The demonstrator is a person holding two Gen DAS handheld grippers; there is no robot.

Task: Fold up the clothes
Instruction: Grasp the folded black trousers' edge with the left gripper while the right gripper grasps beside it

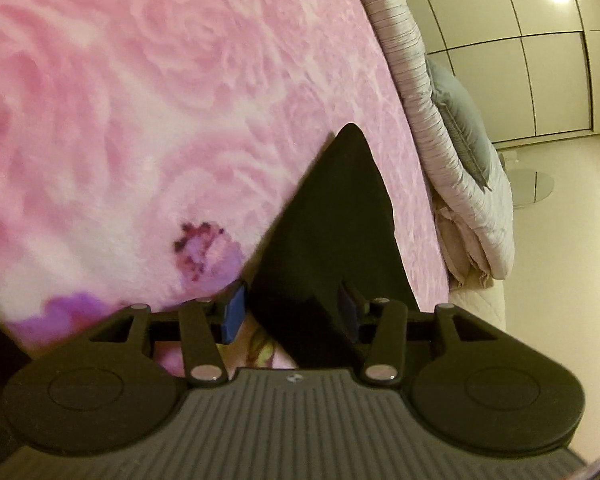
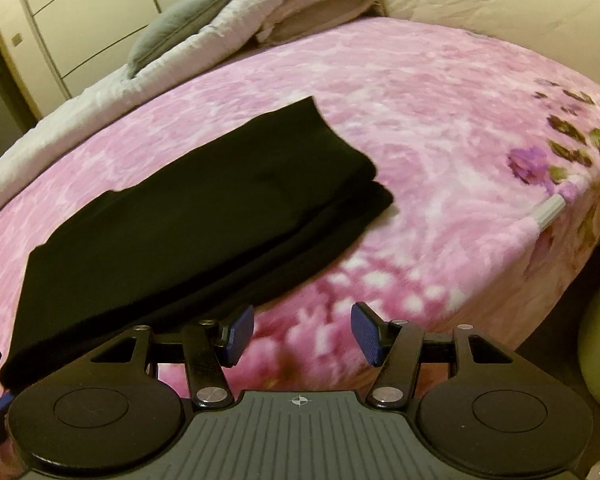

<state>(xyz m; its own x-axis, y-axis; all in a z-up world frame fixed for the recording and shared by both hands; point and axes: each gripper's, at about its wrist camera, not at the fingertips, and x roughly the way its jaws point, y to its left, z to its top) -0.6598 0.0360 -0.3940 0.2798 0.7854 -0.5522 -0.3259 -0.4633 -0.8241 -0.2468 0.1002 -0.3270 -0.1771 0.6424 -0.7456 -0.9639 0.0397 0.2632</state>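
Now spread on a pink floral blanket (image 2: 400, 120): one black garment (image 2: 204, 208), folded into a long band, lying ahead and left of the right gripper (image 2: 302, 334). Blue pads (image 2: 366, 334) standing well apart over bare blanket, gripping nothing. Seen from the left wrist, one corner of the same black cloth (image 1: 332, 220) running down between the jaws of the left gripper (image 1: 292, 312); left pad (image 1: 234, 312) clear of the fabric, right pad mostly hidden behind it, jaws apart, not pinching. Counted: one garment, two grippers, one grey cushion (image 2: 172, 28), one pale quilt (image 2: 260, 4). Garment's near end cut off behind the right gripper's body. Fold layers hard to separate in the dark cloth.
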